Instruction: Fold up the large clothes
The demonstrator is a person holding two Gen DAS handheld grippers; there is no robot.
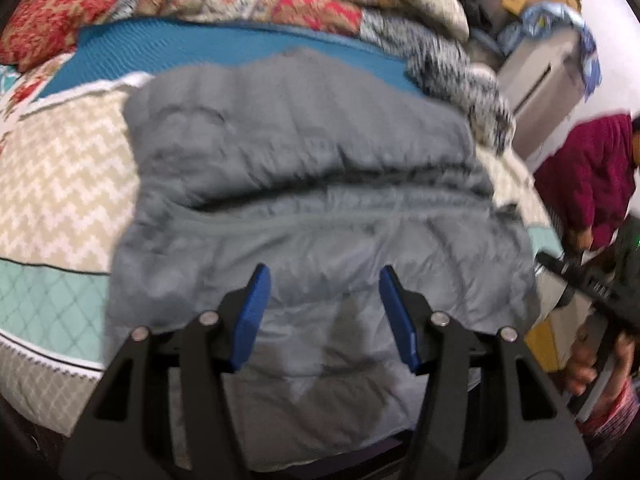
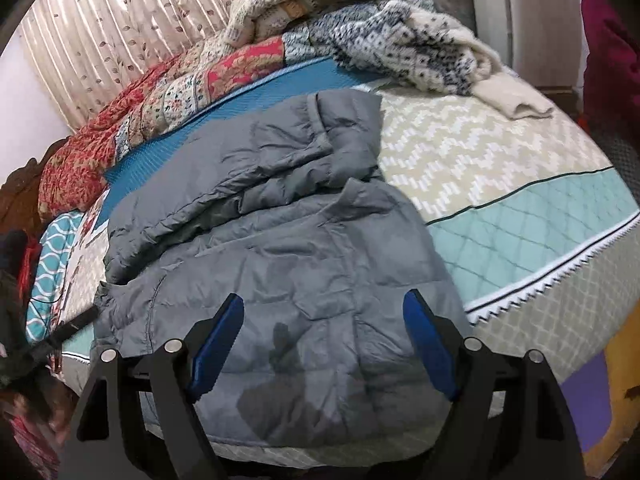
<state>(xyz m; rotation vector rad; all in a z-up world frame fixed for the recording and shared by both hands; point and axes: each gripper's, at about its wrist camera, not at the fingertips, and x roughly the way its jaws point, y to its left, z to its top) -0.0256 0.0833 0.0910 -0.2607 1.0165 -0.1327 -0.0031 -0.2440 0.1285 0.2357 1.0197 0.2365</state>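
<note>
A grey puffer jacket (image 2: 276,248) lies on the bed (image 2: 500,168), bunched into a rough fold, its near part spread flat and its far part heaped in creased ridges. In the right wrist view its near hem reaches the near edge of the mattress, and a dark patch (image 2: 280,344) shows on the fabric between the fingers. The right gripper (image 2: 324,344) hangs over this near part, blue pads (image 2: 218,340) spread wide with nothing between them. The left gripper (image 1: 324,316) likewise hangs above the jacket's (image 1: 304,184) near half, its blue pads (image 1: 252,316) parted and grasping nothing; that view is blurred. Far behind the jacket a blue mat (image 2: 248,100) crosses the bed, and beyond it a red patterned quilt (image 2: 120,120) is piled. A navy-and-white knitted sweater (image 2: 408,44) rests far right of the jacket on the chevron bedspread (image 2: 480,152). A pleated curtain (image 2: 120,32) hangs at the far left. In the left wrist view a maroon garment (image 1: 588,172) shows at the right edge
</note>
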